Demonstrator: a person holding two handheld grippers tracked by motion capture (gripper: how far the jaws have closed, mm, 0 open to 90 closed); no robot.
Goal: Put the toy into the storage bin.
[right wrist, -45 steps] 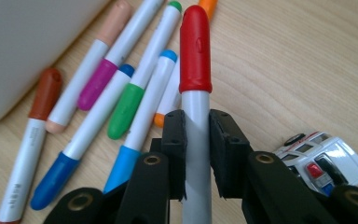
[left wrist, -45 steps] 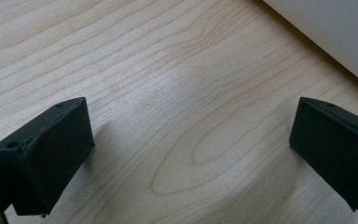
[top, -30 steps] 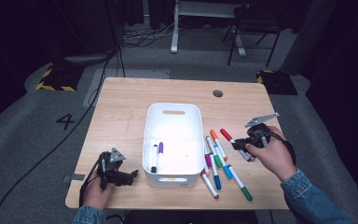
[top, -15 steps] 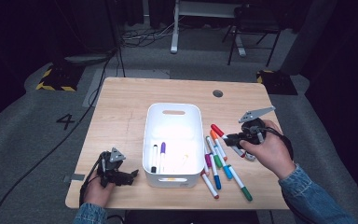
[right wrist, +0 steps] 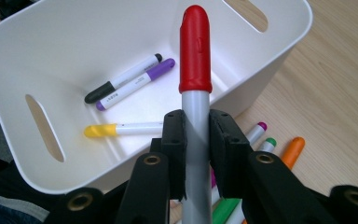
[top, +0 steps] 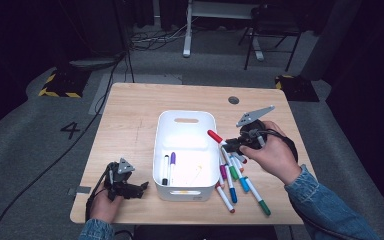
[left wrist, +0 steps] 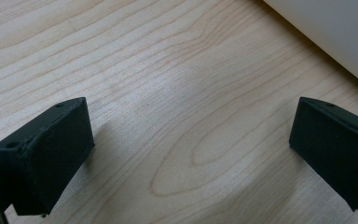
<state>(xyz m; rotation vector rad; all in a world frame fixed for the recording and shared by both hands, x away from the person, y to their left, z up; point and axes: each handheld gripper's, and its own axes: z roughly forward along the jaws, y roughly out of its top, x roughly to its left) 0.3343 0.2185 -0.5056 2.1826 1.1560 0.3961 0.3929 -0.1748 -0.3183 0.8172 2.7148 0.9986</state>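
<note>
My right gripper (top: 232,145) (right wrist: 196,135) is shut on a red-capped marker (top: 216,137) (right wrist: 195,60), held above the table at the right rim of the white bin (top: 184,121) (right wrist: 135,28), red cap pointing toward the bin. Inside the bin lie a black marker (top: 164,170) (right wrist: 121,78), a purple marker (top: 172,167) (right wrist: 137,84) and a yellow marker (right wrist: 121,129). Several more markers (top: 237,182) lie on the table right of the bin. My left gripper (top: 139,189) (left wrist: 186,154) rests open on bare wood left of the bin, nothing between its jaws.
The wooden table (top: 130,115) has a round cable hole (top: 233,100) at the back right. An orange marker (right wrist: 292,151), a green one (right wrist: 265,144) and a magenta one (right wrist: 256,132) lie below the right gripper. The table's front edge runs just behind the left hand.
The right gripper has lifted the red marker off the pile and carried it left toward the bin's rim. The left gripper has stayed put.
</note>
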